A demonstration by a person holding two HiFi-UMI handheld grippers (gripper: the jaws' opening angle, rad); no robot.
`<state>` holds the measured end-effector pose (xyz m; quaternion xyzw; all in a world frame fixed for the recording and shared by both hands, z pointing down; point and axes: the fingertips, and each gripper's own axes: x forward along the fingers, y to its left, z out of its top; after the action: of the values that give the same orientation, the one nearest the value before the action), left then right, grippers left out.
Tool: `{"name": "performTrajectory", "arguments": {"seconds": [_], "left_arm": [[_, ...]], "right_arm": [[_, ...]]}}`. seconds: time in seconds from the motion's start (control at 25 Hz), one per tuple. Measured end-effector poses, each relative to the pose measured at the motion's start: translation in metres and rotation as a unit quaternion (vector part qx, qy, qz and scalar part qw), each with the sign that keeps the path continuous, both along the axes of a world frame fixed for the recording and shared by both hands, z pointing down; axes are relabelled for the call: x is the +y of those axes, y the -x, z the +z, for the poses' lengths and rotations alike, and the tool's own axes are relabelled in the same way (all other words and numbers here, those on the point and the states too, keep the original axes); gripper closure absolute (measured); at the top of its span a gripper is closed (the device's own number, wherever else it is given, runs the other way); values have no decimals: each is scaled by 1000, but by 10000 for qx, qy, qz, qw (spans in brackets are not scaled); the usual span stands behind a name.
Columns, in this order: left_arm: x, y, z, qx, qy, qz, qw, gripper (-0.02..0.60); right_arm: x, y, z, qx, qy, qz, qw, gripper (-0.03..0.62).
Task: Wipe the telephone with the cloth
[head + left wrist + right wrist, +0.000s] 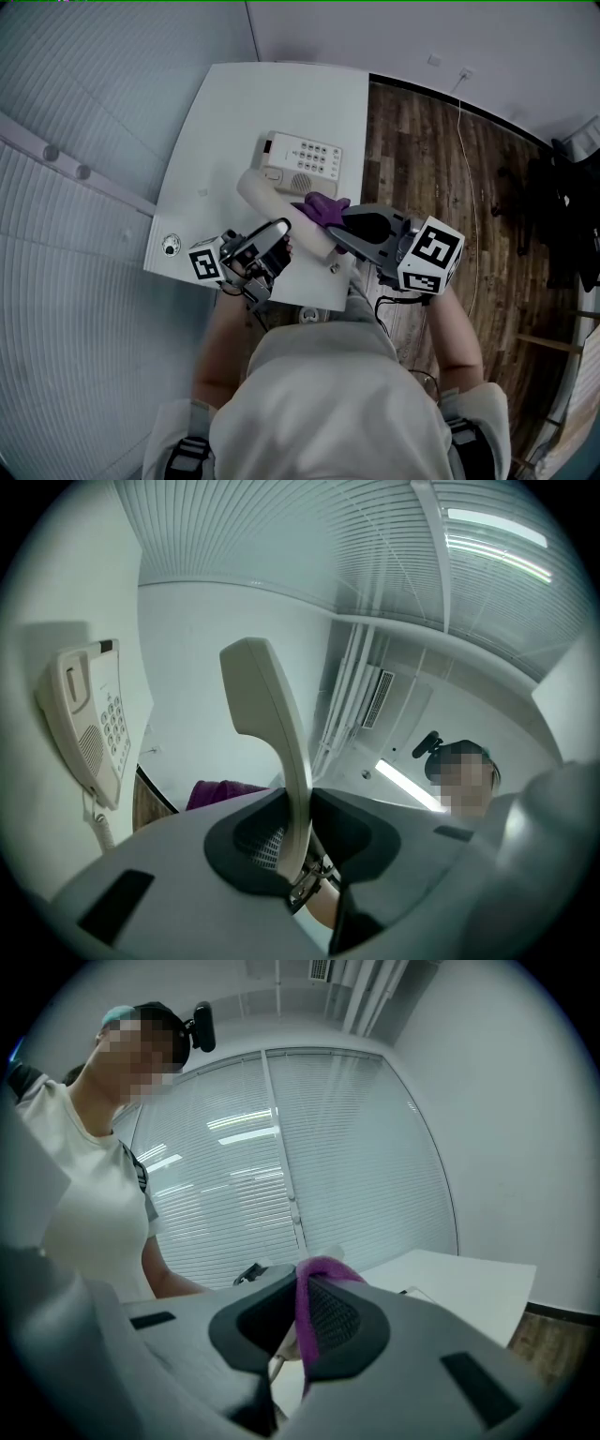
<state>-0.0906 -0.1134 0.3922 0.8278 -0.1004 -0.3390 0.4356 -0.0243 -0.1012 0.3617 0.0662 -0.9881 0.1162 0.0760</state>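
The telephone base (pixel 302 161) sits toward the far right of the white surface (pixel 234 112), its keypad print too small to read. Its handset (pixel 267 199) is off the cradle, its near end pinched in the left gripper (pixel 275 242). The right gripper (pixel 339 225) is clamped on the purple cloth (pixel 323 207) just beside the handset's right side, and its jaws hide whether the two touch.

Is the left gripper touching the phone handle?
Touching. In the left gripper view, the left gripper clamps the phone handle between its fingers.
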Motion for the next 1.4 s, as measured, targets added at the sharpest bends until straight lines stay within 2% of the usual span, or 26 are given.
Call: {"name": "performTrajectory", "arguments": {"seconds": [0.24, 0.48, 0.84, 1.2, 1.4], "left_arm": [[-7, 9, 7, -1, 42, -158, 9999, 486], [-11, 13, 3, 183, 251, -273, 9991, 486], [-24, 17, 17, 85, 516, -522, 9973, 486], [-48, 9, 47, -218, 1206, -980, 9876, 486], [-64, 6, 71, -237, 1671, -1272, 9774, 486]], "right_arm": [[-1, -16, 6, -46, 129, 385, 9992, 551], [0, -38, 13, -102, 278, 851, 9959, 551], [-10, -60, 24, -34, 284, 1566, 9872, 551], [-40, -89, 33, 387, -128, 2861, 9573, 551], [-53, -102, 31, 277, -130, 3313, 9430, 551]]}}
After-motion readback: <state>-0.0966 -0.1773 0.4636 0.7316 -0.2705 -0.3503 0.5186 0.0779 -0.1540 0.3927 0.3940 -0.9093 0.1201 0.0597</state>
